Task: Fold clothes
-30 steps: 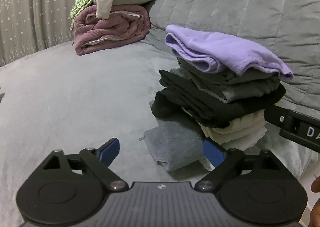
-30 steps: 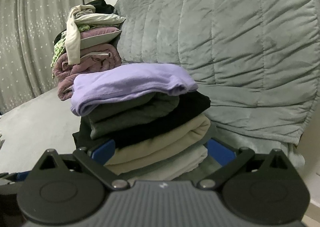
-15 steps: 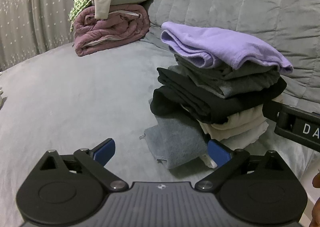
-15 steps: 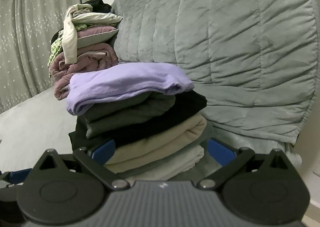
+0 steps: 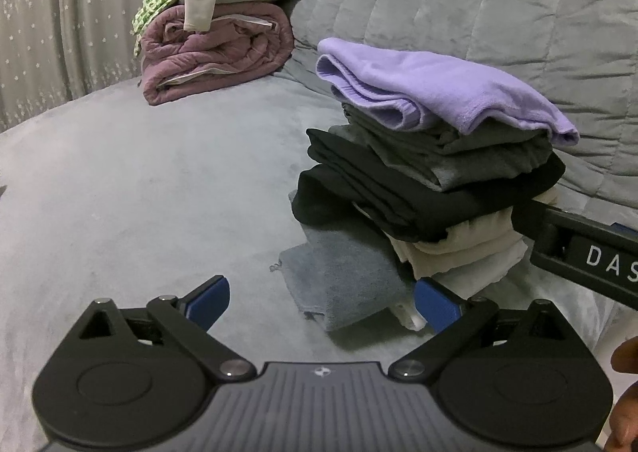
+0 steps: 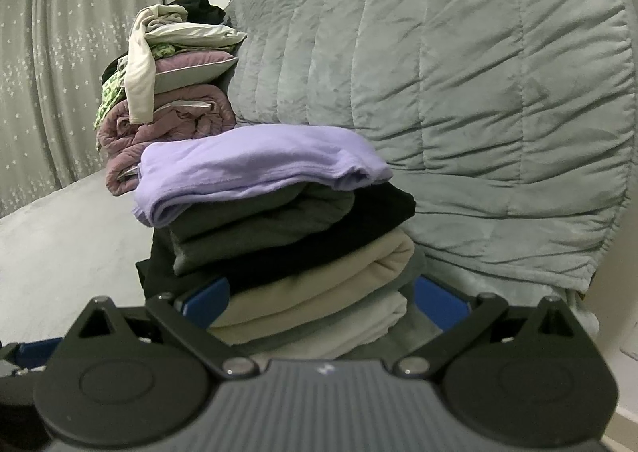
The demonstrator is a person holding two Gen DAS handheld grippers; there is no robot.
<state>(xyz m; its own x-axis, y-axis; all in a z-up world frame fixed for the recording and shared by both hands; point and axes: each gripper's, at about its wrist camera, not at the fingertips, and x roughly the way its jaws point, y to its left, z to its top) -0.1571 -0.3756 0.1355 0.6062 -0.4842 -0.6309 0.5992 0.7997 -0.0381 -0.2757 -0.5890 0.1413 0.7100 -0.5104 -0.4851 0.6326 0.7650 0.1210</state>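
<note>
A stack of folded clothes (image 5: 418, 188) stands on the grey seat, topped by a lilac garment (image 5: 438, 93) over dark grey, black, beige and white layers. A grey towel (image 5: 343, 276) sticks out from under it. My left gripper (image 5: 323, 306) is open just in front of the towel's near corner, with nothing between its blue pads. Seen in the right wrist view, my right gripper (image 6: 325, 300) is open, low against the stack (image 6: 303, 252), and the beige and white bottom layers lie between its fingers. One of its black fingers (image 5: 538, 224) shows against the stack's right side.
A taller heap of mauve blanket, pillow and loose clothes (image 5: 215, 49) sits at the back left, in front of a starred curtain (image 5: 48, 33). The quilted grey backrest (image 6: 478, 93) rises behind the stack. Bare grey seat (image 5: 139, 192) spreads to the left. A person's hand (image 5: 626, 392) shows bottom right.
The left gripper's jaws have spread a little wider. The stack, the towel and the right gripper have kept their places.
</note>
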